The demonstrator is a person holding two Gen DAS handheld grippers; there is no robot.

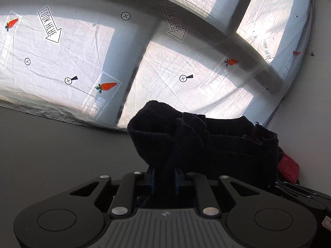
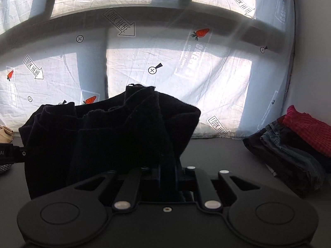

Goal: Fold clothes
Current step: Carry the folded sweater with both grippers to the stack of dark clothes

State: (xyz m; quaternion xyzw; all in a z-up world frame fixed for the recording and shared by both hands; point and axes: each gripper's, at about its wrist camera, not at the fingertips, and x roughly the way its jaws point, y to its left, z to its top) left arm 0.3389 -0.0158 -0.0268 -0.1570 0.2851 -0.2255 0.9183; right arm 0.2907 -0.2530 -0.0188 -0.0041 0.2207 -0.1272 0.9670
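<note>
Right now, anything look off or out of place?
Nothing alarming. The black garment is bunched unevenly between the left gripper and right gripper, not flat. The stack of folded clothes on the right is somewhat slumped, its red piece on top.

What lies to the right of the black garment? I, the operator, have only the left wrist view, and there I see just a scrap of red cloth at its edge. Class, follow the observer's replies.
Observer: The right wrist view shows a stack of folded clothes on the dark table, apart from the black garment.
Operator: What is in that stack?
Observer: A red checked piece lies on top of blue jeans.
Operator: Is the right gripper holding anything?
Observer: Yes, the right gripper has its jaws shut on the black garment's right end.
Operator: Anything to the garment's left?
Observer: A beige cloth shows at that view's left edge.
</note>
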